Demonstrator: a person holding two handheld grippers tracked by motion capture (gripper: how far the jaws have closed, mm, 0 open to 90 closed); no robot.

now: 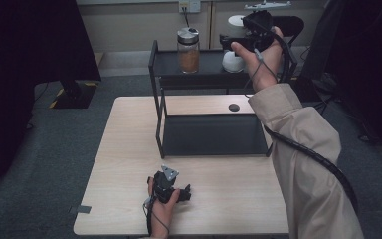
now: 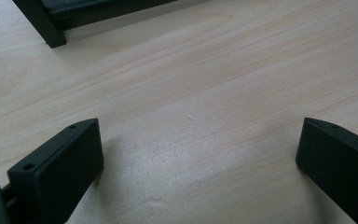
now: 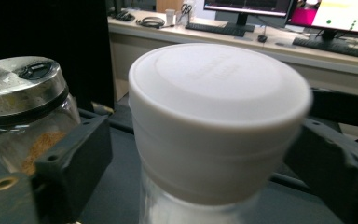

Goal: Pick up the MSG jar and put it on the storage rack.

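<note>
A jar with a white lid (image 3: 214,93) stands on the upper tier of a black two-tier shelf (image 1: 204,69); its white body (image 1: 233,62) shows below my right gripper (image 1: 231,44). The black jaws of the right gripper (image 3: 205,158) flank the jar's neck just under the lid, with a small gap still showing on the left side. Low on the wooden table (image 1: 129,164), in front of the shelf, rests my left gripper (image 1: 185,194). In its own view the left gripper (image 2: 200,163) is open wide over bare wood.
A glass jar of brown powder with a metal lid (image 1: 188,50) stands on the upper tier, left of the white-lidded jar (image 3: 23,93). The lower tier (image 1: 214,134) is bare. A small black disc (image 1: 234,107) lies on the table behind the shelf. A shelf foot (image 2: 42,23) is near the left gripper.
</note>
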